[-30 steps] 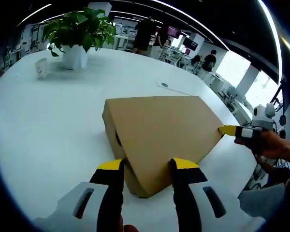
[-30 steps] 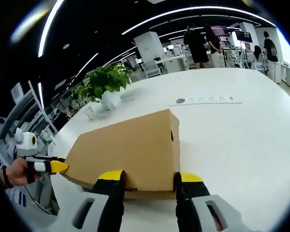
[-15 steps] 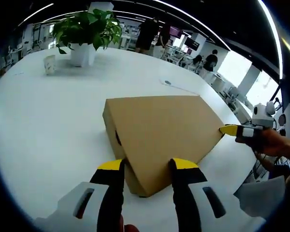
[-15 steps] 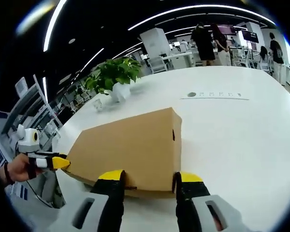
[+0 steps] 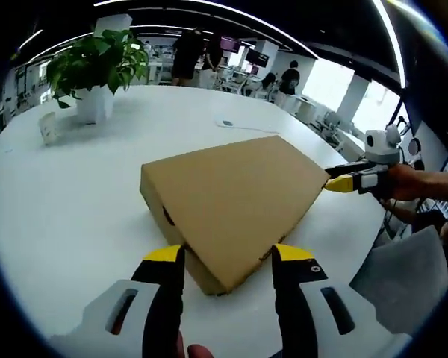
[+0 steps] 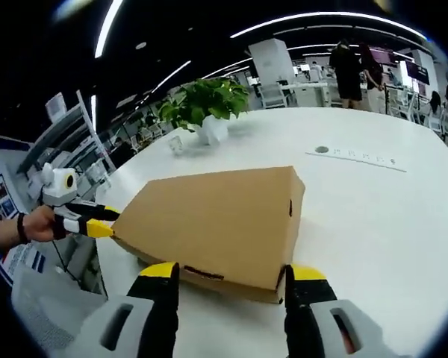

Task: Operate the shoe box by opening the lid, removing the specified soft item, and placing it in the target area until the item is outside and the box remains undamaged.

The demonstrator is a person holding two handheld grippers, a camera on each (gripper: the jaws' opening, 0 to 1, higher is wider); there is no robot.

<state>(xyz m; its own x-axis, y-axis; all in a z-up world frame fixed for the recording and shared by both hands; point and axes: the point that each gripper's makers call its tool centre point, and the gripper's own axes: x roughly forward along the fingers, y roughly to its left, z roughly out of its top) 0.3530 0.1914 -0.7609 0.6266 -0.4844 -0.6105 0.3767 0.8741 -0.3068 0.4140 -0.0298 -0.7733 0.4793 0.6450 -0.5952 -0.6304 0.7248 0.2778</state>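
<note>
A shut brown cardboard shoe box (image 5: 231, 201) lies on the white table (image 5: 75, 201). In the left gripper view my left gripper (image 5: 229, 257) is open, and its yellow-tipped jaws stand either side of the box's near corner. My right gripper (image 5: 340, 183) comes in from the right in a hand, its yellow tip at the box's far right corner. In the right gripper view the box (image 6: 216, 220) shows a dark seam along its near end, which sits between the open jaws of the right gripper (image 6: 231, 272). The left gripper (image 6: 97, 227) touches the box's left corner. The box's inside is hidden.
A potted plant (image 5: 97, 71) and a small white cup (image 5: 48, 128) stand at the table's far side, as do the plant (image 6: 209, 104) and cup (image 6: 177, 145) in the right gripper view. People stand among desks in the background. Bare table (image 6: 373, 216) surrounds the box.
Both views have shifted with the hands. The jaws of each gripper now stand slightly wider apart around the box's corners. The box stays shut on the table.
</note>
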